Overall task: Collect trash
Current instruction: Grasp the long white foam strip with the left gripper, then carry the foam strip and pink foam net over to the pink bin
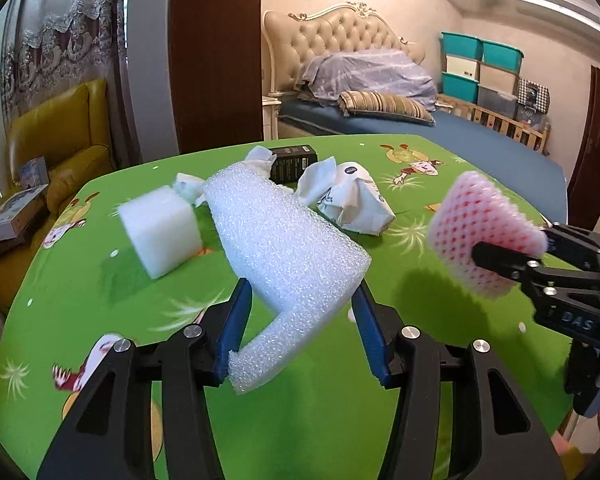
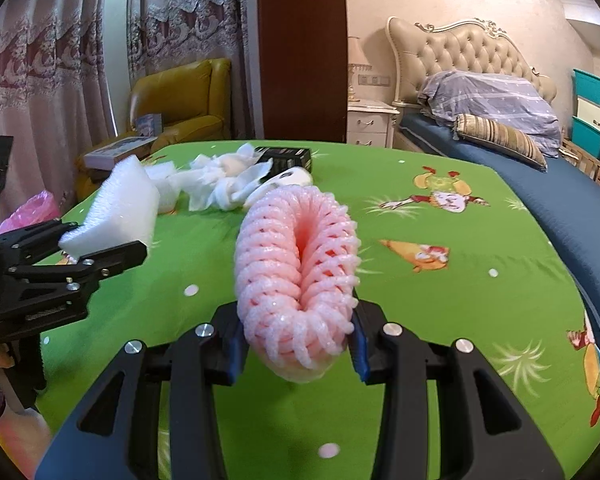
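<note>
My left gripper (image 1: 302,300) is shut on a long white foam sheet piece (image 1: 284,240) and holds it above the green table (image 1: 320,420). My right gripper (image 2: 298,320) is shut on a pink foam fruit net (image 2: 296,268), also lifted off the table. In the left wrist view the right gripper (image 1: 512,256) holds the pink net (image 1: 484,228) at the right. In the right wrist view the left gripper (image 2: 100,248) holds the white foam (image 2: 116,212) at the left. On the table lie a white foam block (image 1: 162,232), crumpled tissues (image 1: 260,160), a crumpled paper cup (image 1: 356,204) and a black box (image 1: 294,162).
A pink plastic bag (image 2: 32,212) sits off the table's left edge. A yellow armchair (image 1: 56,148) with boxes stands at the left. A bed (image 1: 420,128) lies behind the table, with stacked storage bins (image 1: 484,72) at the far right.
</note>
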